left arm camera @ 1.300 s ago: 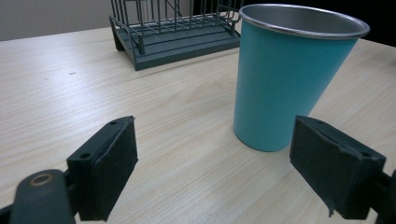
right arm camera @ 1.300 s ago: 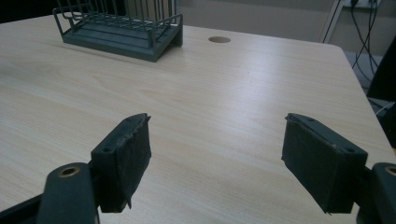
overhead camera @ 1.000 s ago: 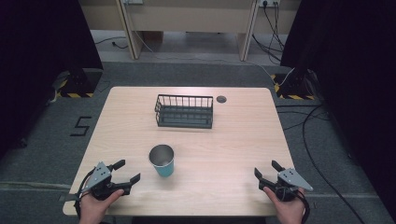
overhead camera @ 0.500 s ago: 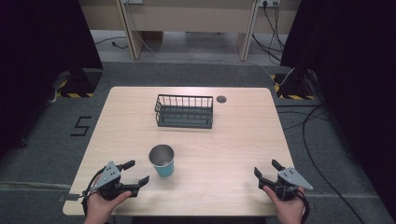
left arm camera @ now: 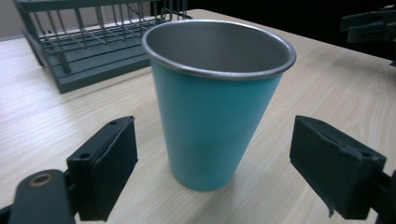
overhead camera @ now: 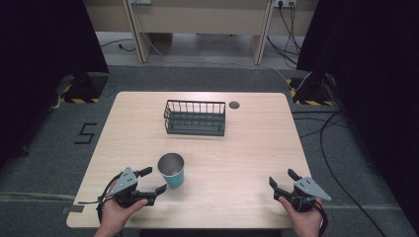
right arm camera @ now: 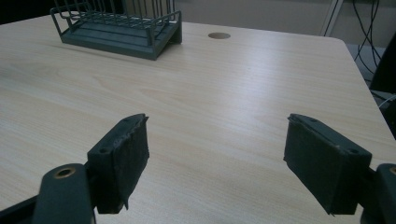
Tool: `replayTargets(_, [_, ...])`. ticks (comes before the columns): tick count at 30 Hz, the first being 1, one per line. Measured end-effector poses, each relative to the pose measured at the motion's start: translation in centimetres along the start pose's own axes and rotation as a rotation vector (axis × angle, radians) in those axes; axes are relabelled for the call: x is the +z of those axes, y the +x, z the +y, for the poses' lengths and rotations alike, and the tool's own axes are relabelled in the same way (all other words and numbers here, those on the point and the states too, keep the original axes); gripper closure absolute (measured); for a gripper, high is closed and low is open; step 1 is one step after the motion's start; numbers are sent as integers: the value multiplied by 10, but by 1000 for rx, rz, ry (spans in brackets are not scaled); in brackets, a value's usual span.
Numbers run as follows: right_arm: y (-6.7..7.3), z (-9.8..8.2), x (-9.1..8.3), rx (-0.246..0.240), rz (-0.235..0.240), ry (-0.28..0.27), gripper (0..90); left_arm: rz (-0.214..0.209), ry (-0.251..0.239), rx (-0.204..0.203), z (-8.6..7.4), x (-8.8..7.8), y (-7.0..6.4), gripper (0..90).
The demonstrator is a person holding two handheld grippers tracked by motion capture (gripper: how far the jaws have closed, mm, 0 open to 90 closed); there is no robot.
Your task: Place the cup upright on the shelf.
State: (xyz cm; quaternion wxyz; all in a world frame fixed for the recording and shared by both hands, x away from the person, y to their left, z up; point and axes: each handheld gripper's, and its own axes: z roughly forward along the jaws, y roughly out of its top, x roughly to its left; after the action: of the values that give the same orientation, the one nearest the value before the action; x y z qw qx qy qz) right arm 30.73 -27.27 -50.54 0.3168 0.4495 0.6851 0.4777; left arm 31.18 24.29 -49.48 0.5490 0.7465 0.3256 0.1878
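- Teal cup (overhead camera: 172, 169) with a metal rim stands upright on the wooden table (overhead camera: 247, 148), lower left of centre in the high view
- Left gripper (overhead camera: 154, 180) at the lower left of the high view, held in a hand (overhead camera: 118, 212); jaws spread wide, pointing right toward the cup
- Left gripper view: cup (left arm camera: 217, 102) stands centre frame between the two black jaws, a gap of bare table on each side, no contact visible
- Whether the jaw tips have reached level with the cup wall cannot be told from the high view; they sit just beside it
- Right gripper (overhead camera: 281, 178) at the lower right of the high view, well apart from the cup; jaws open, holding nothing
- Right gripper view: bare tabletop (right arm camera: 224, 93) between the spread jaws
- Dark wire rack (overhead camera: 194, 117) sits upper centre of the table in the high view, empty as far as can be seen
- Small round hole (overhead camera: 234, 104) in the tabletop just right of the rack
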Motion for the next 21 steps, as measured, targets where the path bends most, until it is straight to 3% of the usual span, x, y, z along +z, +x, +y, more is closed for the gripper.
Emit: replayTargets(21, [-1,-1,2,2,-2,15,227,-28,20,14,3,28,5,145])
